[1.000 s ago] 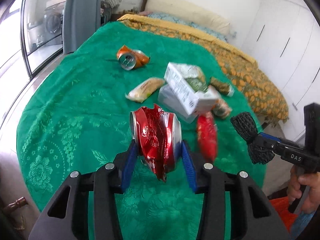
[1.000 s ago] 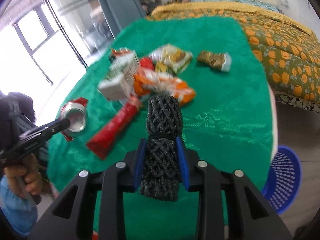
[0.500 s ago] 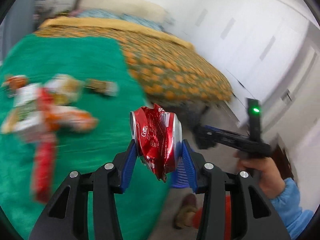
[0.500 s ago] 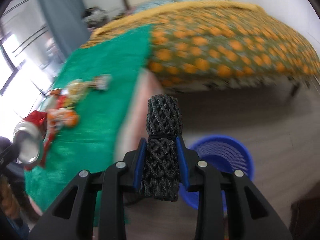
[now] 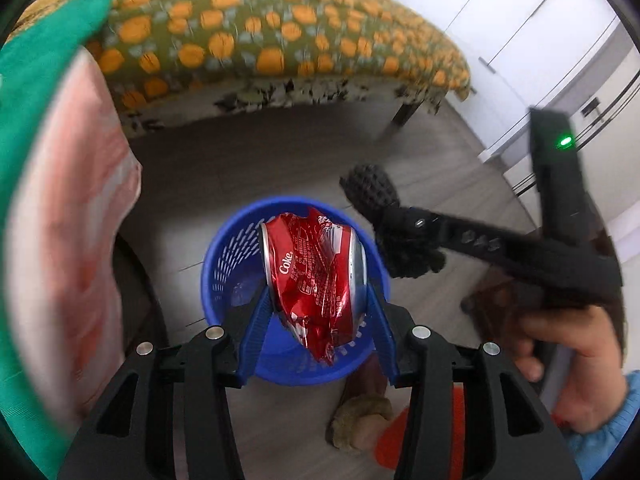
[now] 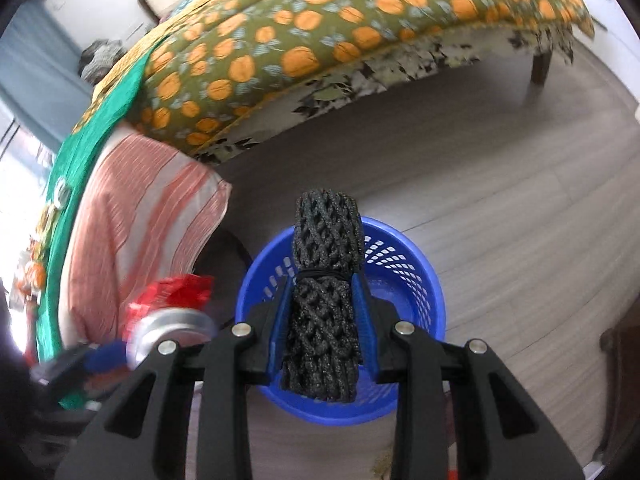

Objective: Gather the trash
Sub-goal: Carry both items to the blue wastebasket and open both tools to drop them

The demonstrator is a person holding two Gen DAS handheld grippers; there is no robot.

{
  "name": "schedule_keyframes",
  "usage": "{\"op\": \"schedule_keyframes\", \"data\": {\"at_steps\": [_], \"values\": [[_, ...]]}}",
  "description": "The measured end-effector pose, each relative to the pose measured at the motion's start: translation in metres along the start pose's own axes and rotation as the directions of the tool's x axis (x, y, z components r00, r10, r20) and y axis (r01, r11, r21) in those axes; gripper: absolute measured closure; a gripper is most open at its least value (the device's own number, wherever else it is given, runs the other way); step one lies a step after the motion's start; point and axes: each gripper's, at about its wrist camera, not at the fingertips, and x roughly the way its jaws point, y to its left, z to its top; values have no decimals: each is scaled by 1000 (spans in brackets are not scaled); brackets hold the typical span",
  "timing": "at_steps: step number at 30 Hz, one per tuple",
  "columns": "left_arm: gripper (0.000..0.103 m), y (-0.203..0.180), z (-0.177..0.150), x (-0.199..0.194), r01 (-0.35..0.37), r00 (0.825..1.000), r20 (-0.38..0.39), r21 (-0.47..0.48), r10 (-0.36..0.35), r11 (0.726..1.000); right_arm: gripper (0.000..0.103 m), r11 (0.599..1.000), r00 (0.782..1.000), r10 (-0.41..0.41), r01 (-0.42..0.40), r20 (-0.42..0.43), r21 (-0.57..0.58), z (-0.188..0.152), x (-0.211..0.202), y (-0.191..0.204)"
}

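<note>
Both grippers hang over the blue basket (image 5: 224, 276) on the grey wood floor, beside the bed. The left gripper (image 5: 316, 320) has the crushed red can (image 5: 312, 264) between its blue pads, directly above the basket's mouth; its jaws have just been opening, and the right pad now appears to stand a little off the can's side, so the hold looks loosened. White lettering on the can reads "Coke"; the smaller print is too fine to read. The right gripper (image 6: 324, 312) is clamped tight on a black mesh roll (image 6: 326, 280) bound by a thin band, its top poking past the fingertips, also above the basket. A hand (image 5: 568, 352) in a light blue sleeve grips that tool.
</note>
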Motion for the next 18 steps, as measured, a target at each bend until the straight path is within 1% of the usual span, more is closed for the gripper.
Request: {"op": "schedule_keyframes", "data": {"at_steps": [1,2,3,5,7,8,10,11,12,13,15,17,18], "values": [[53,-2,2,11,-9,1000,1,5,9,1000,68,1000,1000,7,-7,-4,10,0,3,-3],[51,-1,4,21,-16,1000,3,8,16,1000,53,999,1000,22,-21,-11,24,1,7,-8],[41,-3,3,25,-20,1000,10,9,20,1000,33,998,999,40,-39,-16,44,2,10,-13],[26,-1,6,41,-43,999,17,-3,43,999,33,996,999,37,-37,-1,80,4,8,-21],[26,-1,7,43,-46,999,29,-17,46,999,32,995,999,36,-37,18,91,5,1,-25],[25,1,5,40,-36,999,36,-18,36,999,32,995,999,31,-35,43,96,7,-8,-26],[18,-4,1,20,-22,997,74,-7,23,1000,32,995,996,25,-33,89,89,9,-24,-24],[13,-9,-1,7,-22,994,106,8,21,1000,31,996,992,17,-27,122,80,10,-36,-21],[9,-14,-3,-6,-24,991,132,23,20,999,27,998,987,4,-15,162,66,10,-49,-16],[7,-20,-6,-24,-31,985,173,44,23,999,25,999,981,-5,-5,193,54,10,-59,-9],[5,-25,-13,-53,-34,973,230,64,19,997,21,1000,961,-25,21,275,18,6,-87,7],[5,-28,-24,-87,-26,961,278,83,2,996,18,998,931,-37,50,362,-26,0,-114,28],[5,-28,-29,-99,-23,957,289,87,-3,996,15,997,919,-38,60,393,-43,-2,-122,37]]}}
